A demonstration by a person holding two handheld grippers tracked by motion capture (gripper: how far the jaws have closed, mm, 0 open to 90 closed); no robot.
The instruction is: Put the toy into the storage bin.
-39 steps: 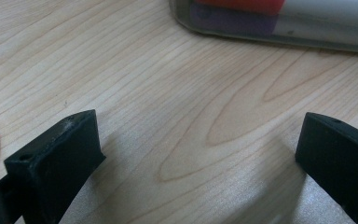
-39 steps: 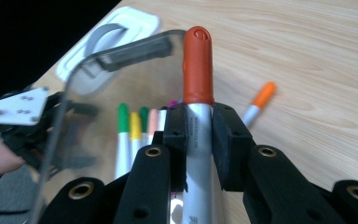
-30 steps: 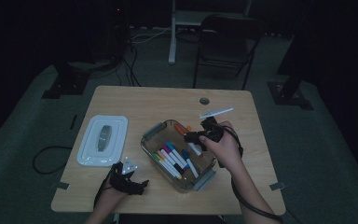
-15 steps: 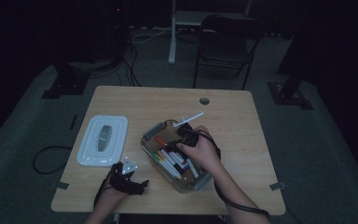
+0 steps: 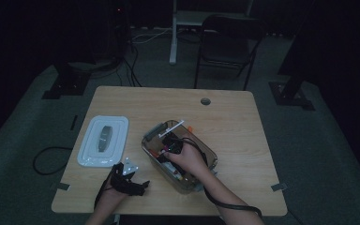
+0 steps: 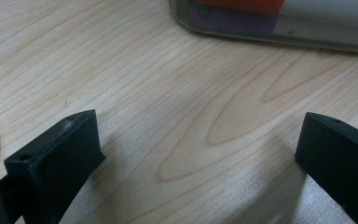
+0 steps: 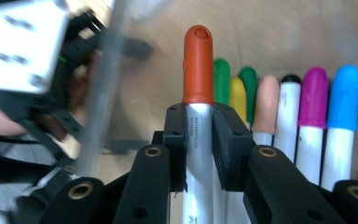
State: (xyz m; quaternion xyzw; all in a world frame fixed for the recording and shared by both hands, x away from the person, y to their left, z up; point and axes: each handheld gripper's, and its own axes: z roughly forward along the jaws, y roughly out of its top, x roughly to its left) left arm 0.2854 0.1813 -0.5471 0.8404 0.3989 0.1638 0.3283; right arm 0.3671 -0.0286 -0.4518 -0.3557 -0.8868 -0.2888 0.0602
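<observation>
Orange-capped marker (image 7: 198, 93), clamped in the right gripper (image 5: 171, 143), hangs over the clear bin (image 5: 206, 150) in the high view; the right gripper view shows markers (image 7: 284, 116) racked alongside: lower it parallel. The left gripper (image 6: 200, 154) rests apart on the tabletop (image 6: 168, 93).

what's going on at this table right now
A person is putting markers into a clear plastic bin on the wooden table. The right tongs are shut on an orange-capped marker, held over the row of markers already lying in the bin. The left tongs rest open on the table near the bin, holding nothing. The bin's white lid lies off to the side.
</observation>
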